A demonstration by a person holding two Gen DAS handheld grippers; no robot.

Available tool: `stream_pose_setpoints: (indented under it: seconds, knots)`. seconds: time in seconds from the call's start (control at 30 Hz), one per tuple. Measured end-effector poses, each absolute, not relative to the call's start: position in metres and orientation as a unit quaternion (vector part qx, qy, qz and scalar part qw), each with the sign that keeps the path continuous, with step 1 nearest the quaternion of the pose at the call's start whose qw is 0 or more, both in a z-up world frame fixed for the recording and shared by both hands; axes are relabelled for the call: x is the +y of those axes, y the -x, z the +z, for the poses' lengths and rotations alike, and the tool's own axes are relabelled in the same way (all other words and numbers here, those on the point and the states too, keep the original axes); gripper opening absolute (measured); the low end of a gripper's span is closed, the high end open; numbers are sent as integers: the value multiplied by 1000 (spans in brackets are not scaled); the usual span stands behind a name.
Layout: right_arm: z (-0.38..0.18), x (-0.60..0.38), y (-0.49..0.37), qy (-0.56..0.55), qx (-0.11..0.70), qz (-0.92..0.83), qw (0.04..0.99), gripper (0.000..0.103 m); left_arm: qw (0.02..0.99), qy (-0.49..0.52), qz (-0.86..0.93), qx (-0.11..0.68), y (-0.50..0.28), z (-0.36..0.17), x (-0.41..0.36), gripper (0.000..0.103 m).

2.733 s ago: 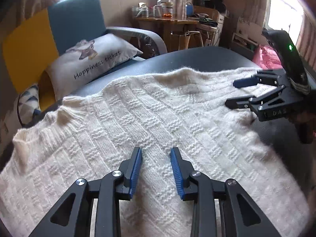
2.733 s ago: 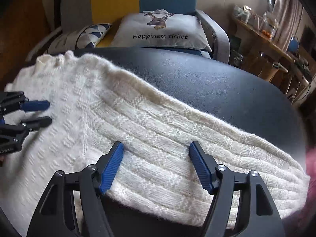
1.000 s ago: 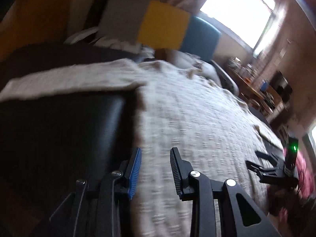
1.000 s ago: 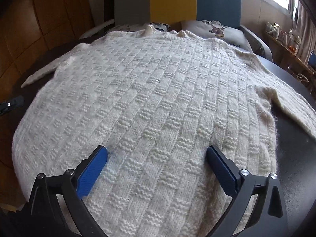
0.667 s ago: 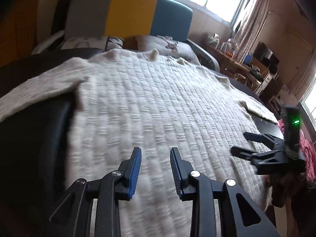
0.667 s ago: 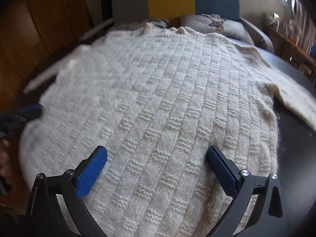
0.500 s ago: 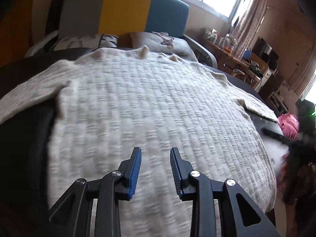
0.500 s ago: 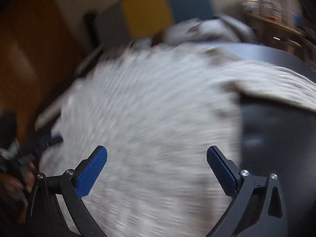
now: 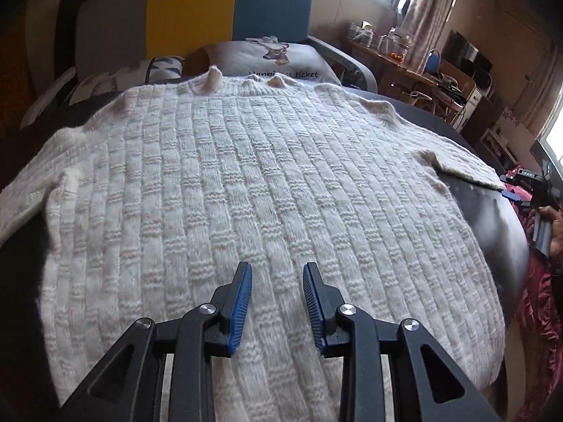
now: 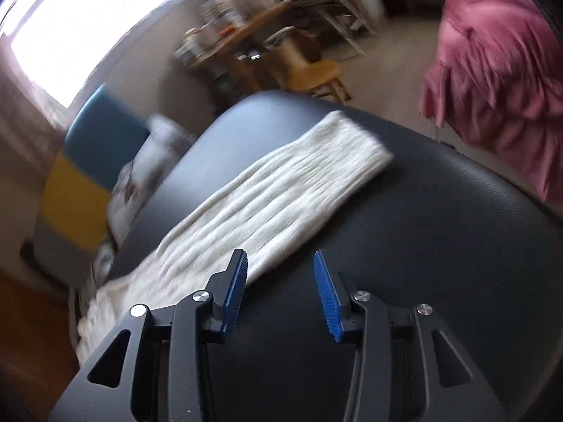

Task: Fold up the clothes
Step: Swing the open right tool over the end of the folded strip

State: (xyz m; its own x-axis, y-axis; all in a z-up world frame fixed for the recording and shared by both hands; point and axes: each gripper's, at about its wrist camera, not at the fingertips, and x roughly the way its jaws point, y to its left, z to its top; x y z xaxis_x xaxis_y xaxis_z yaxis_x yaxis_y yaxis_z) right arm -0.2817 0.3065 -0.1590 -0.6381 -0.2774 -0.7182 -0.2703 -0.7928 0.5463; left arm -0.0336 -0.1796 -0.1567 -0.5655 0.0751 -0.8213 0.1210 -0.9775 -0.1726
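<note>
A cream knit sweater (image 9: 246,183) lies spread flat on a dark round table (image 9: 492,211), collar at the far side. My left gripper (image 9: 278,269) hovers over the sweater's near hem, open, with nothing between its blue pads. In the right wrist view one sleeve (image 10: 281,193) stretches flat across the table (image 10: 440,246). My right gripper (image 10: 279,258) hangs above the sleeve's near edge, its jaws closing with nothing between them. In the left wrist view the right gripper (image 9: 515,197) shows small at the table's right edge, held by a hand (image 9: 556,232).
A sofa (image 9: 225,10) with grey, yellow and blue back panels and printed cushions (image 9: 278,59) stands behind the table. A cluttered wooden desk (image 9: 404,66) is at the back right. Pink cloth (image 10: 492,70) hangs just past the table's right edge.
The right gripper swung right off the sweater's body to the sleeve, rolling as it went, and its jaws narrowed. The left gripper shifted along the hem toward the sweater's middle.
</note>
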Motion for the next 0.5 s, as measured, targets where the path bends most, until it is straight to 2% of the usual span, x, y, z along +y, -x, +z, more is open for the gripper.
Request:
stream_pose_setpoints:
  seconds: [0.13, 0.3, 0.37, 0.5]
  knots:
    - [-172, 316, 292, -405, -361, -840, -2, 47, 14, -471, -876, 106, 42, -159, -181, 30]
    - [-177, 314, 297, -376, -384, -843, 13, 70, 12, -472, -875, 104, 47, -160, -179, 30]
    - [-175, 308, 301, -381, -375, -845, 8, 73, 12, -472, -875, 105, 47, -161, -179, 31]
    - [-175, 301, 303, -381, -356, -853, -4, 71, 11, -474, -874, 106, 46, -161, -179, 31]
